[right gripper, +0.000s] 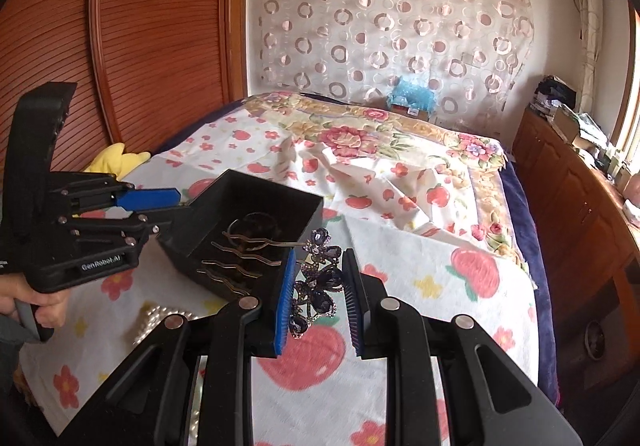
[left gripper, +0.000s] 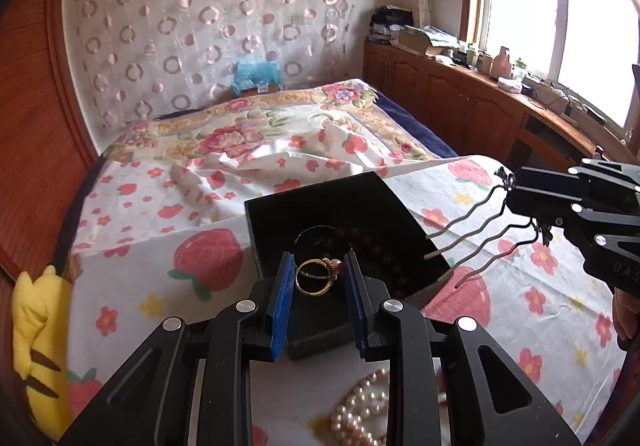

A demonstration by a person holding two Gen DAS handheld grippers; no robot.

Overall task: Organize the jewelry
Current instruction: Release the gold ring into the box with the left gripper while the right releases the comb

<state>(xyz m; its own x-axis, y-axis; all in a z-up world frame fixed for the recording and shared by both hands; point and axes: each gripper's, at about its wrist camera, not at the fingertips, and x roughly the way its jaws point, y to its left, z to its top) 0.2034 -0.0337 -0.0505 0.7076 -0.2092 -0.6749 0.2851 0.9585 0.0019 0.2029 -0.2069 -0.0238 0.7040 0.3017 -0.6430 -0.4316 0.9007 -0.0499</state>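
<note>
My left gripper (left gripper: 319, 262) is shut on a gold ring (left gripper: 310, 278) with a small pink stone, held over the near edge of a black open box (left gripper: 280, 221). A dark bead bracelet (left gripper: 380, 250) lies inside the box. My right gripper (right gripper: 320, 256) is shut on a purple jewelled hair comb (right gripper: 320, 288). Its wavy metal prongs (right gripper: 236, 258) reach left over the box (right gripper: 280, 201). In the left wrist view the right gripper (left gripper: 520, 205) comes in from the right with the prongs (left gripper: 472, 234) above the box corner.
The box sits on a strawberry-print sheet (left gripper: 208, 258) on a bed. A pearl necklace (left gripper: 360, 410) lies just in front of the box. A yellow plush toy (left gripper: 36, 346) is at the left edge. A hand (right gripper: 36, 302) holds the left gripper. Wooden cabinets (left gripper: 460, 101) line the right.
</note>
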